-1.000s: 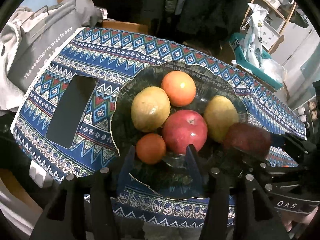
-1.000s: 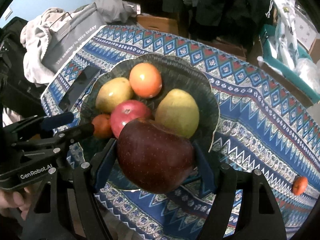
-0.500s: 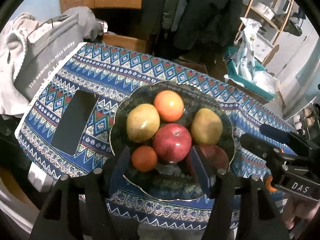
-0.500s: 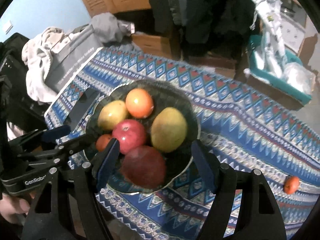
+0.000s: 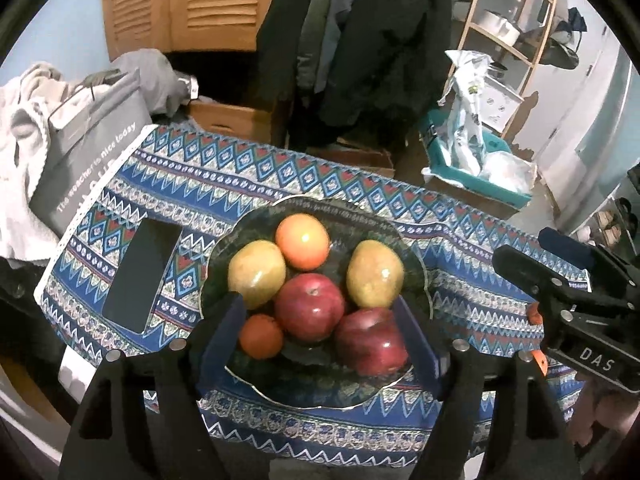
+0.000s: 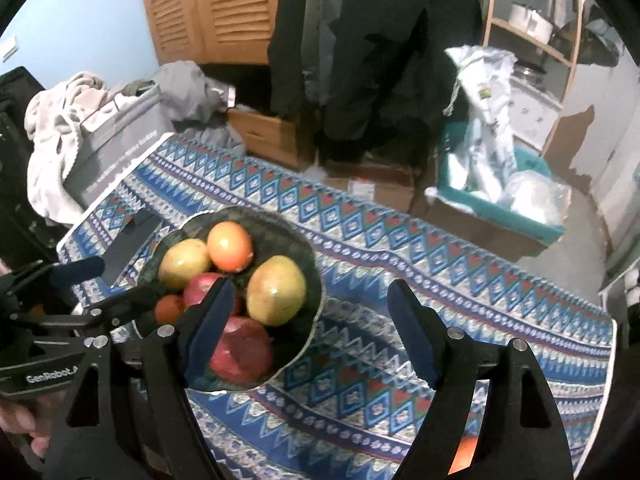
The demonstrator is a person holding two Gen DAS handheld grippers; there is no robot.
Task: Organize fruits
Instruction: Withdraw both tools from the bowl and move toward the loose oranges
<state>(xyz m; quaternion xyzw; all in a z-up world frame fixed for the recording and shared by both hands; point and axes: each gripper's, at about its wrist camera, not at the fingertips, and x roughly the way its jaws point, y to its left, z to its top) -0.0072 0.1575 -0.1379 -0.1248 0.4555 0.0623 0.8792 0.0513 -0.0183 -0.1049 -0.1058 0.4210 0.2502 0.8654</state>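
On the desk (image 5: 280, 176), covered by a patterned cloth, a dark glass bowl (image 5: 416, 264) is seen holding six fruits. At the bowl's middle lies a red apple (image 5: 310, 306); toward its near rim lie a darker red apple (image 5: 370, 340) and a small tangerine (image 5: 261, 335); toward its far rim an orange (image 5: 303, 242) is flanked by two yellow-green mangoes (image 5: 257, 267). A stray small orange fruit (image 6: 464, 450) is glimpsed on the cloth well to the right of the bowl, partly hidden behind the right tool's finger.

The apples are judged firm, smooth and rather heavy, so a grip across the widest part would be advised. The mangoes are likely softer and easily bruised, and light pressure across the short axis would suit them. The small citrus is light and prone to rolling. The bowl is taken to be fragile.

The left tool (image 5: 320, 336) is held above the bowl's near rim, its jaws opening, nothing pinched or touched. The right tool (image 6: 310, 328) hangs over the bowl's right rim, jaws spread and opening, also empty.
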